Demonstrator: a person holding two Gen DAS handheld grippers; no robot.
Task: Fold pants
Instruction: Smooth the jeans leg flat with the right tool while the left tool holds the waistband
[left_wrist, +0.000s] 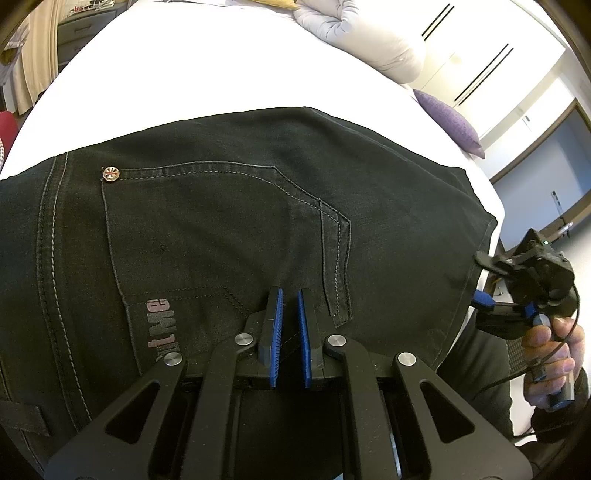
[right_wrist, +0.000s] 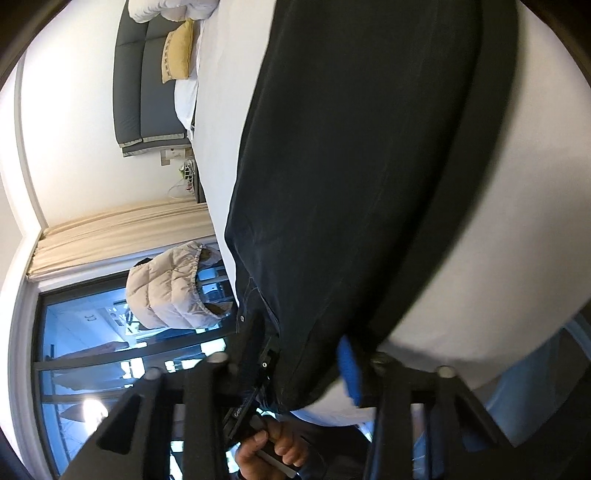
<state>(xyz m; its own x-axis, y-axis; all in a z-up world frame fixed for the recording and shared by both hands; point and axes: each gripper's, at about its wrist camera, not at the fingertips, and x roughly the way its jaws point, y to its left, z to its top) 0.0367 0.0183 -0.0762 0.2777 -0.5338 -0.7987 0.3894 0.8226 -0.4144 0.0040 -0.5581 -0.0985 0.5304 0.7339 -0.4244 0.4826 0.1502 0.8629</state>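
Left gripper (left_wrist: 290, 325): I see it angled down over the black denim pants (left_wrist: 221, 229), blue pads nearly together, nothing visibly pinched.
Right gripper (left_wrist: 491, 301): at the pants' edge; grip unclear.
Pants: flat on white bed sheet (left_wrist: 221, 74).
Right hand (left_wrist: 554, 362): wrapped around handle.

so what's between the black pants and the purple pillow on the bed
Only bare white sheet. In the left wrist view the pants end at their far edge, and the purple pillow lies beyond with nothing else between.
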